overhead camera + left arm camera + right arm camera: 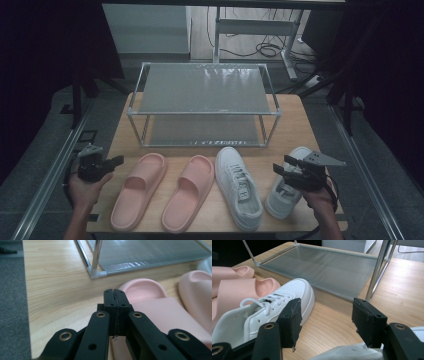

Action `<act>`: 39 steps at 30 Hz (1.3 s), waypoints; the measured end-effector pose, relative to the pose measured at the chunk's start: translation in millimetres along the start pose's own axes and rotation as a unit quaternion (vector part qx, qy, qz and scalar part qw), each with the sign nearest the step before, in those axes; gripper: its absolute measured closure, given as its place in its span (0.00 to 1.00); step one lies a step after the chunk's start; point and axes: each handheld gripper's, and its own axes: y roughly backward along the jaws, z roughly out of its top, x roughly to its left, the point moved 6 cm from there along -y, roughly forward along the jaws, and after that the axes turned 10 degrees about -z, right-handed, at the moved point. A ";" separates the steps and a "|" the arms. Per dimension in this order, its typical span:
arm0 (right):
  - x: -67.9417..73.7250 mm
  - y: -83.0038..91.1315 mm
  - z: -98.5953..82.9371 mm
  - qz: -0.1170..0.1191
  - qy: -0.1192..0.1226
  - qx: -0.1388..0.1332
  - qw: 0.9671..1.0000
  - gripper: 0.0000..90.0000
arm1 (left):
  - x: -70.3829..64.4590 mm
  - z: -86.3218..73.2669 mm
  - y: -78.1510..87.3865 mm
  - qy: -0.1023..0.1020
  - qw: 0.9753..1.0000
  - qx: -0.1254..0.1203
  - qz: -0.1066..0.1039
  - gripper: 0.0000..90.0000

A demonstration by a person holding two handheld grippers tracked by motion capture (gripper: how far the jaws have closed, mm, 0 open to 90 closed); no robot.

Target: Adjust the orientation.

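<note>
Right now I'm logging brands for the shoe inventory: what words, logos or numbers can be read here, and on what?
None can be read.
White sneakers: no legible brand or number.
Pink slides: plain, no marking.
Shoe rack: no label.
Grippers: no lettering.

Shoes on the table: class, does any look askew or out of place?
Mostly tidy. The two pink slippers lean right in parallel, but the white sneakers splay apart: the left one toes left, the right one toes right, under the right tool.

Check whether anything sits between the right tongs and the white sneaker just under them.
Nothing visible does. The right tongs hang open directly over the right white sneaker, whose collar shows just below the jaws. The other white sneaker lies off to the side, not in the path.
</note>
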 end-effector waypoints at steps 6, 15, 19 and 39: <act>0.5 -1.1 -1.1 0.000 -0.001 0.003 1.000 0.46 | -21.7 -3.9 23.5 -0.024 0.999 -0.024 -0.013 0.99; 0.3 0.1 -0.7 0.000 0.000 0.001 1.000 0.46 | -34.6 3.9 44.7 -0.062 0.997 -0.047 0.021 0.98; -0.1 0.2 -0.7 0.000 -0.001 0.001 1.000 0.46 | -30.4 8.3 51.2 -0.067 0.996 -0.052 0.035 0.98; 0.3 0.0 -0.9 0.000 0.000 0.002 1.000 0.46 | -71.8 -33.5 68.0 -0.057 0.998 -0.024 0.011 0.93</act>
